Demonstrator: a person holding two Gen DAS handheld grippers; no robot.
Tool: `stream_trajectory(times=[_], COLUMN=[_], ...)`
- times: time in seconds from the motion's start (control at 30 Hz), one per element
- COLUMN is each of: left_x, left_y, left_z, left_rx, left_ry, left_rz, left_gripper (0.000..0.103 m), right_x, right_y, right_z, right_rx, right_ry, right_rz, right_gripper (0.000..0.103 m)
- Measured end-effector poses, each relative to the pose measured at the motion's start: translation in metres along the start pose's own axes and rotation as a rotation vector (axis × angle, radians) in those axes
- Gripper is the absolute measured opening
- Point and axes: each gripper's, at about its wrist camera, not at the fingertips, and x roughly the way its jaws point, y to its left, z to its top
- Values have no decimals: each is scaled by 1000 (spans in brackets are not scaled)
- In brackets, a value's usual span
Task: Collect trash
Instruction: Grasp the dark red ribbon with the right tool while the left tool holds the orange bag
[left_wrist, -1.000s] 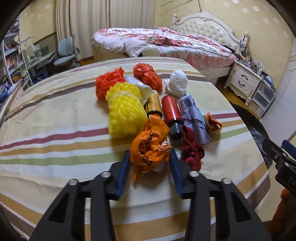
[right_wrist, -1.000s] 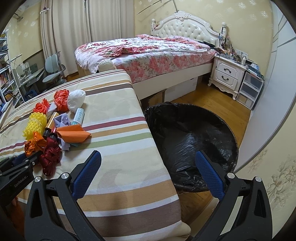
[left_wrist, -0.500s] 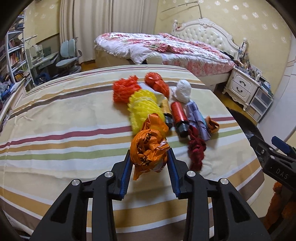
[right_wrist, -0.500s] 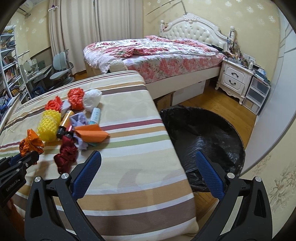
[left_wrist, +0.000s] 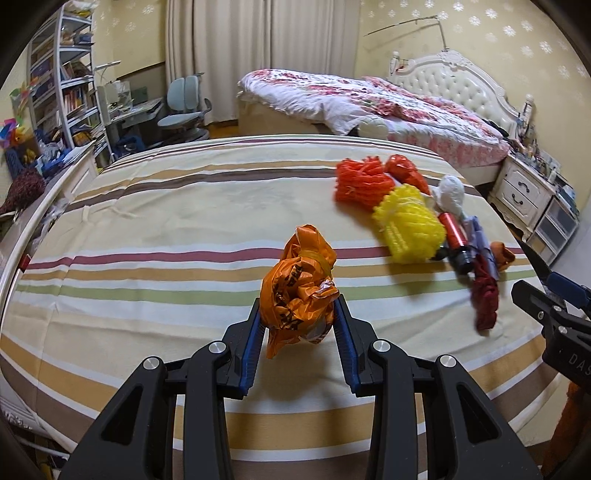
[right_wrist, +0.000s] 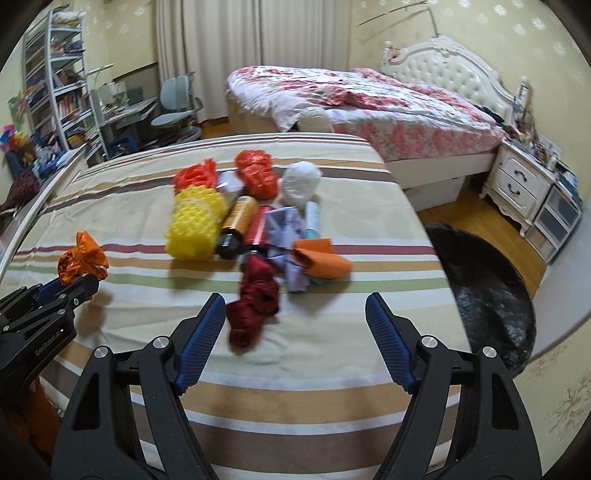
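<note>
My left gripper (left_wrist: 299, 306) is shut on a crumpled orange plastic bag (left_wrist: 299, 284), held above the striped tablecloth (left_wrist: 166, 229) and left of the trash pile. In the right wrist view the same left gripper (right_wrist: 74, 291) and orange bag (right_wrist: 83, 258) show at the left edge. My right gripper (right_wrist: 295, 301) hovers over the table with its jaws closing; a dark red wad (right_wrist: 255, 299) lies just ahead by its left finger, untouched. Beyond lie a yellow foam net (right_wrist: 195, 225), a gold can (right_wrist: 238, 221), a red can (right_wrist: 258, 225), an orange paper (right_wrist: 325, 258) and a white bag (right_wrist: 301, 181).
A bin lined with a black bag (right_wrist: 487, 280) stands on the wooden floor beside the table's right edge. A bed (right_wrist: 369, 99) and a nightstand (right_wrist: 517, 184) are behind. Shelves and a desk chair (left_wrist: 184, 107) fill the far left.
My left gripper has carried the orange bag up and away from the pile, to its left. My right gripper has swung from over the bin to the pile, and its jaws have narrowed.
</note>
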Motion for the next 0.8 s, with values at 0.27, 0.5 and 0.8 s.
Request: stream_trajectory(times=[0.27, 0.5, 0.8], left_x=[0, 1, -8], left_y=[22, 24, 13], left_z=[-1, -5, -1], left_rx=[-42, -53, -42], left_ry=[-9, -5, -33], left_rz=[1, -19, -44], left_gripper=[37, 37, 37], right_x=[25, 30, 9], right_y=[26, 25, 24], right_z=[-1, -7, -5], right_rx=[-43, -27, -39], right_ry=[83, 118, 44], right_rz=[38, 51, 49], right_gripper=[51, 21, 20])
